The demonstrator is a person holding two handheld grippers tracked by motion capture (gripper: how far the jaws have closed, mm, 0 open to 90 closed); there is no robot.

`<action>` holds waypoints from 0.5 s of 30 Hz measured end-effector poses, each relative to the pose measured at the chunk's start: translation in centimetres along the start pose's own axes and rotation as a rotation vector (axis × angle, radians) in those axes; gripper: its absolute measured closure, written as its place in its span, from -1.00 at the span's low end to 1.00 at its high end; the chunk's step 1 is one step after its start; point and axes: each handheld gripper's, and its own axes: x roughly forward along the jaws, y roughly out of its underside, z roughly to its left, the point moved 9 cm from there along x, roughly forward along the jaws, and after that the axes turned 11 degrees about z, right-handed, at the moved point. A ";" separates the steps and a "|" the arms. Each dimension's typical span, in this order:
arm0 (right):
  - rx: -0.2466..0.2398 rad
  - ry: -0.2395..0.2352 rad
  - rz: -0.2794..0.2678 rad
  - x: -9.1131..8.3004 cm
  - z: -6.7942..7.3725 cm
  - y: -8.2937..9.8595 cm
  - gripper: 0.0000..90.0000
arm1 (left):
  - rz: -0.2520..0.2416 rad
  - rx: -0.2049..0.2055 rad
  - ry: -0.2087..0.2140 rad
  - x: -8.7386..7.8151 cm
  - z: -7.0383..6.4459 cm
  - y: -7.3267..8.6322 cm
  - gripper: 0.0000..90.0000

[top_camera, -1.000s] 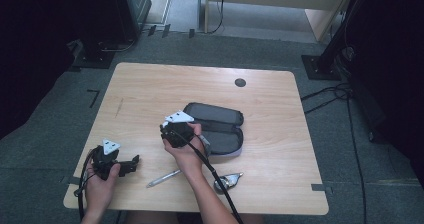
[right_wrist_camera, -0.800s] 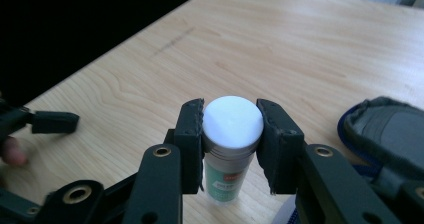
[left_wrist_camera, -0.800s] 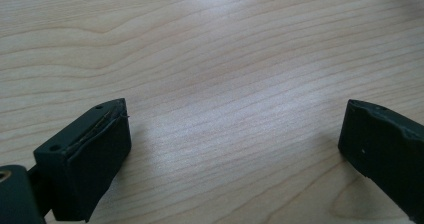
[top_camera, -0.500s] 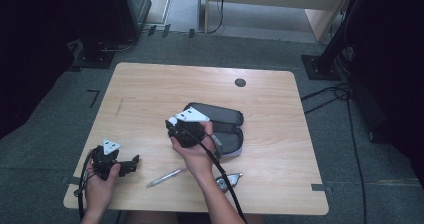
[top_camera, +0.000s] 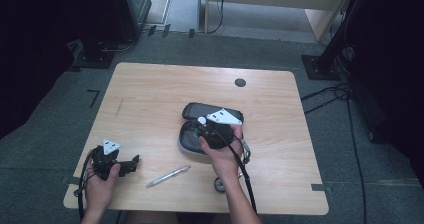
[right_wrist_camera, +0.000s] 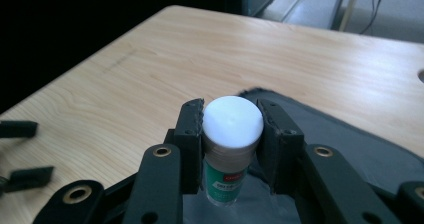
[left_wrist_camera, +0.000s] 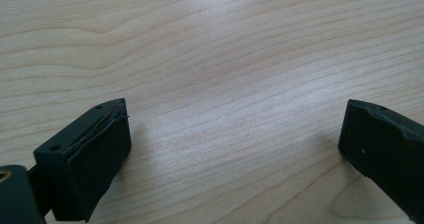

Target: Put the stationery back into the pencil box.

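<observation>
left gripper: lower left of the high view, low over bare table, jaws spread wide with nothing between them.
pen: lower centre, lying flat on the wood between the two hands.
right gripper: centre of the high view, jaws clamped on a white-capped tube with a green label.
case: dark, lying open at mid-table; the tube hangs over its grey lining.
</observation>
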 end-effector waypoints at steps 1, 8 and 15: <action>0.015 0.008 0.017 0.3 -0.8 0.9 0.45 | -0.001 0.000 0.000 0.0 0.0 0.0 -0.99; 0.038 0.037 0.058 1.2 -3.1 3.4 0.45 | 0.000 -0.001 0.000 0.0 0.0 0.0 -0.99; 0.030 0.029 0.066 1.0 -4.2 4.5 0.45 | 0.000 -0.001 0.000 0.0 0.0 0.0 -0.99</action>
